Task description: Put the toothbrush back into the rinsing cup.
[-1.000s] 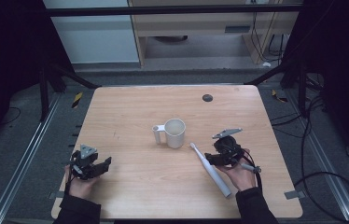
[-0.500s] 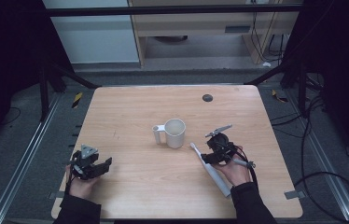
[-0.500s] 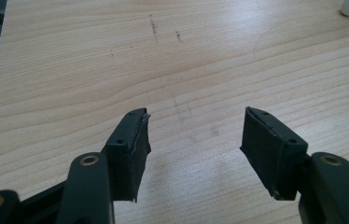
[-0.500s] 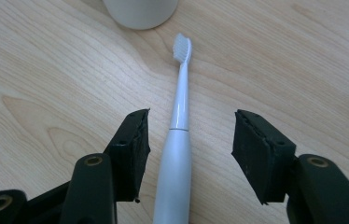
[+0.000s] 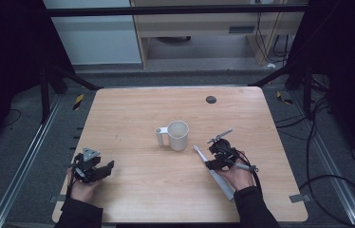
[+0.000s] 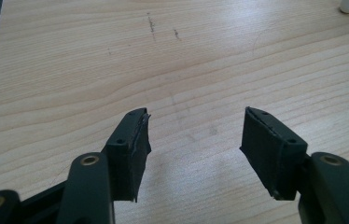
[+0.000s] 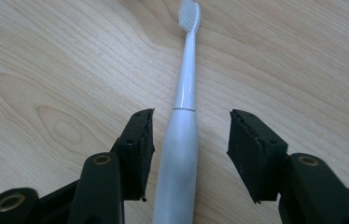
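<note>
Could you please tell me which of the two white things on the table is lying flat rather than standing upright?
The white electric toothbrush lies flat between the open right tongs; the white handled ceramic mug stands upright.

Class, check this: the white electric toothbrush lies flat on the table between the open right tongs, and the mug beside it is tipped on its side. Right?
Not quite: the mug stands upright, as the high view shows. The toothbrush does lie flat between the open right tongs.

On the wooden worktop: 1 white ceramic mug, 1 white electric toothbrush, 1 small dark round disc.
</note>
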The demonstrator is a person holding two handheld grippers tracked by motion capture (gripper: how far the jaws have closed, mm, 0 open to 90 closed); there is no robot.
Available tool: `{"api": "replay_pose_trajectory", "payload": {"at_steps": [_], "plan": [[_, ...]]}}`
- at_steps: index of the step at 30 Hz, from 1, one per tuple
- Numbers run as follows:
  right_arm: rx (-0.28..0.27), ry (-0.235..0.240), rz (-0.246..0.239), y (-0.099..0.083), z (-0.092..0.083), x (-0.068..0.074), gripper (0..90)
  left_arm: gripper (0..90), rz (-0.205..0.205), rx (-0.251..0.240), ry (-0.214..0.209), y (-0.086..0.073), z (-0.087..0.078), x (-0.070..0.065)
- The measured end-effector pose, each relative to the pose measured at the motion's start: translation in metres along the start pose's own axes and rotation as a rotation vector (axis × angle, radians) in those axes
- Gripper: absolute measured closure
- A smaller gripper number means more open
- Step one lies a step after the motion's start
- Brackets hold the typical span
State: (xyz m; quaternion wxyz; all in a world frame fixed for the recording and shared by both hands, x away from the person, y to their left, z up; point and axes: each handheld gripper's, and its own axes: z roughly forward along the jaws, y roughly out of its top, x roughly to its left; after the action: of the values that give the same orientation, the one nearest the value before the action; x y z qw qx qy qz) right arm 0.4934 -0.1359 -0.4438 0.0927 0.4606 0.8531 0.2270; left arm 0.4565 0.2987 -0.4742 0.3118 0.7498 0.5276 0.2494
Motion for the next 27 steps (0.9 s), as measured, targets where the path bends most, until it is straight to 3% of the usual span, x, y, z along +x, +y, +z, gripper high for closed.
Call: {"api": "replay_pose_trajectory", "payload": {"at_steps": [27], "plan": [[0.102,0.015,0.007,-0.004,0.023,0.002,58.2,40.8,-0.002,0.005,-0.003,0.000,0.000,0.000]]}}
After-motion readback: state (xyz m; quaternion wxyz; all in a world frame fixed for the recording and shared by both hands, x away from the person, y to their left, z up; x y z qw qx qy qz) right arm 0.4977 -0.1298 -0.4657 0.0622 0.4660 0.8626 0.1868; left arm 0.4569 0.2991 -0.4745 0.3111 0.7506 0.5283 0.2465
